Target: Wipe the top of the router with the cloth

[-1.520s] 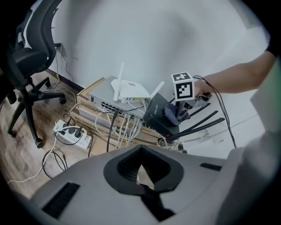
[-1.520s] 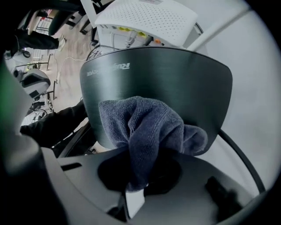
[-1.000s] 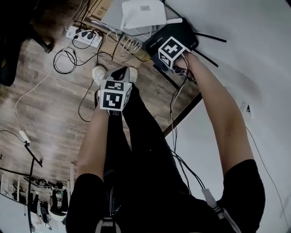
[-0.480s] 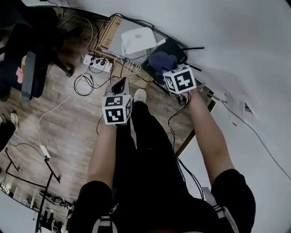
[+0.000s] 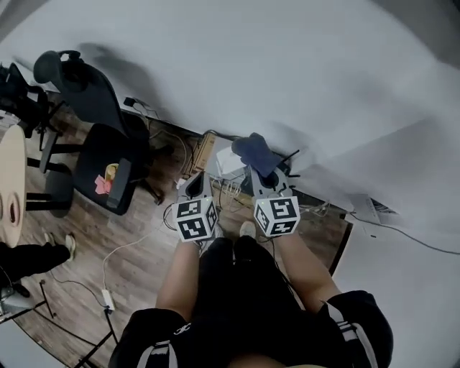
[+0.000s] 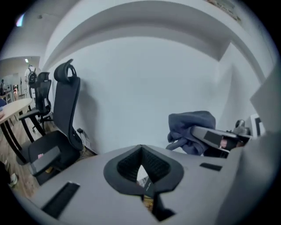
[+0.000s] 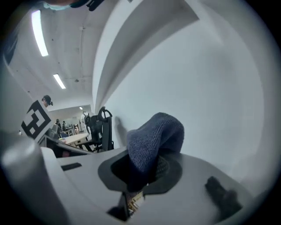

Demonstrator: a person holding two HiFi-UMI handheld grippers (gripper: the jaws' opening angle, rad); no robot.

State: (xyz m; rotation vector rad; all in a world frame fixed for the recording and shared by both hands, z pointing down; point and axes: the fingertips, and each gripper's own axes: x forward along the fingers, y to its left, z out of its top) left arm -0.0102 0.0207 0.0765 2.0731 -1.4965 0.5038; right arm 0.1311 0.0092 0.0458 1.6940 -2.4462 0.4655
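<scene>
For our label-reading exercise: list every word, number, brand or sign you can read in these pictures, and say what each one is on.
No text here can be read.
Marker cubes: black-and-white square patterns only, no letters.
Cardboard box: any print is too small to read.
White router: any label is too small to read.
Print at the top of the left gripper view: blurred.

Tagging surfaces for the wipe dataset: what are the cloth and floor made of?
Cloth: probably knit or terry fabric, blue-grey, matte; fuzzy ribbed nap, soft folds. Floor: wood-look planks, low sheen; grain and seams show, real wood or laminate unclear.
</scene>
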